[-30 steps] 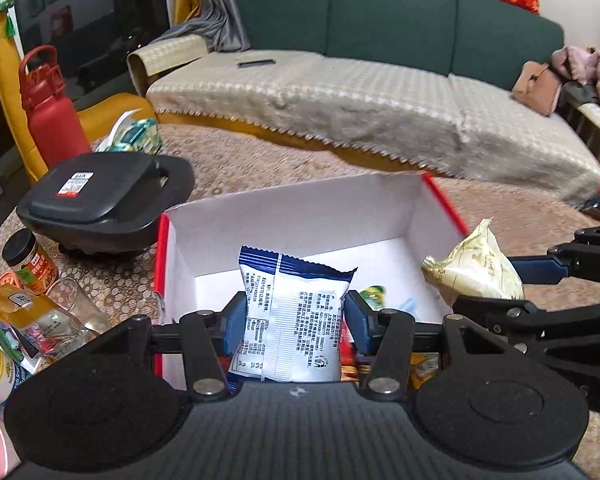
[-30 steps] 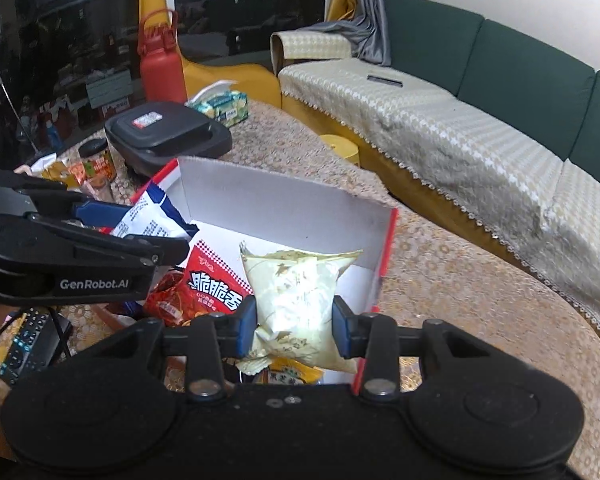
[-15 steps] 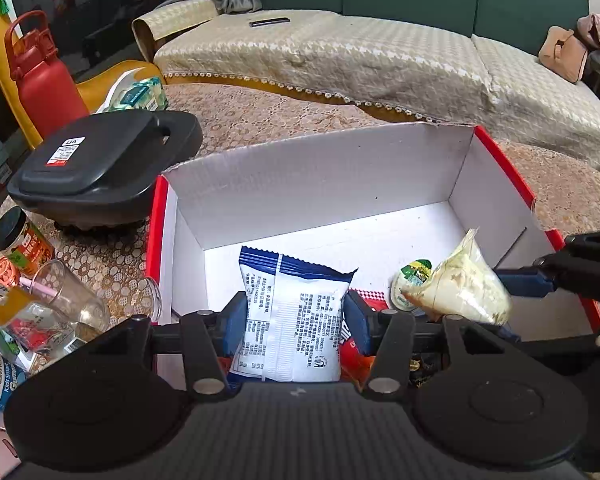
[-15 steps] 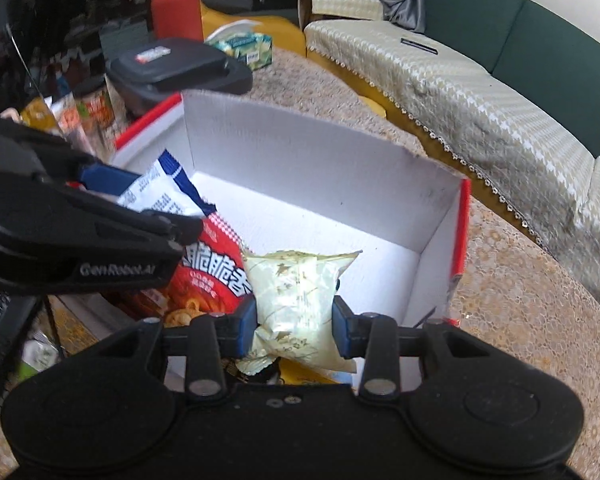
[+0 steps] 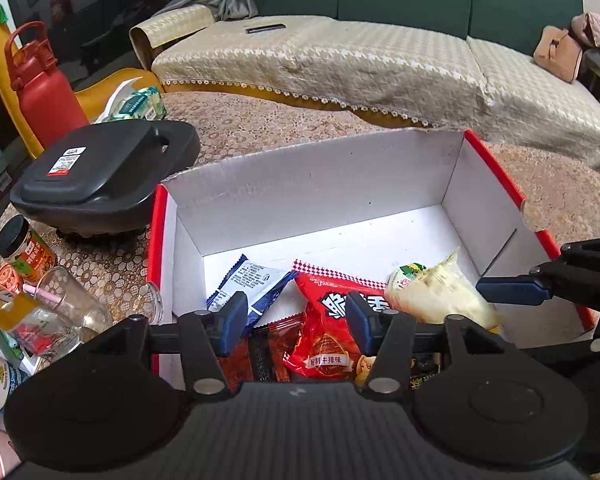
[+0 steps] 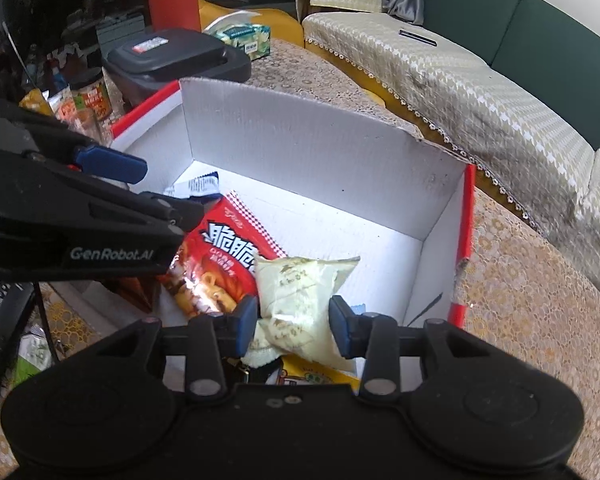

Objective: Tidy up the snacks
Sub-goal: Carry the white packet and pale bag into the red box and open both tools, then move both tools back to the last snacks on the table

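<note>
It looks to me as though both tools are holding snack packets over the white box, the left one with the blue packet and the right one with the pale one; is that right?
Not quite: the left tool has just opened, and the blue packet lies loose in the box, as the left wrist view shows. The right tool does hold the pale packet.

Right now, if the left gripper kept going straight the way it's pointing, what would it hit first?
Most likely the red snack bag, which lies in the box just ahead of the left gripper and between its open fingers. The blue and white packet, now released, lies slightly off to the left. Depth is hard to judge here.
</note>
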Action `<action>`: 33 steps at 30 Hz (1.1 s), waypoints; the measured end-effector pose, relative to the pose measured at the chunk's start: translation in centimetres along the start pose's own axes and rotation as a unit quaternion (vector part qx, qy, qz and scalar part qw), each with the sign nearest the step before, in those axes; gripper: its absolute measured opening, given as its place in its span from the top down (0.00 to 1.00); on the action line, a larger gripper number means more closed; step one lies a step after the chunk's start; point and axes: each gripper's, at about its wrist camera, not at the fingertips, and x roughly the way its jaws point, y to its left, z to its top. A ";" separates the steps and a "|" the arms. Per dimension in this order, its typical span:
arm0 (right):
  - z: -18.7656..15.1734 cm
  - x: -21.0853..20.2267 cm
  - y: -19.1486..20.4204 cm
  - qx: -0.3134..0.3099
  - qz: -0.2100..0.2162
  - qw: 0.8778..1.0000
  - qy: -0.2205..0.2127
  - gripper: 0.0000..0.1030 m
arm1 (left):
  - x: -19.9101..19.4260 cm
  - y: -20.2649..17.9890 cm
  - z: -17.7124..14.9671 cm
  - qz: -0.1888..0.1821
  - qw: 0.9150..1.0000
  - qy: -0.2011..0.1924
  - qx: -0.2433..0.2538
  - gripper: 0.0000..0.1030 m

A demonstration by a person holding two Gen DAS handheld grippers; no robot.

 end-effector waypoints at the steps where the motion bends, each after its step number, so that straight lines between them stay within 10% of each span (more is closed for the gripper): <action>1: 0.0 -0.4 -0.1 0.002 0.002 1.000 -0.003 0.63 | -0.4 0.0 0.0 -0.001 1.000 -0.004 -0.002 0.46; 28: -4.8 -13.3 -2.9 0.086 0.017 0.992 -0.085 0.40 | -12.0 -3.4 -3.3 -0.059 0.995 -0.086 -0.004 0.24; 33: -6.9 -15.1 -3.5 0.098 0.014 0.990 -0.096 0.20 | -13.7 -4.6 -4.7 -0.077 0.992 -0.098 -0.001 0.19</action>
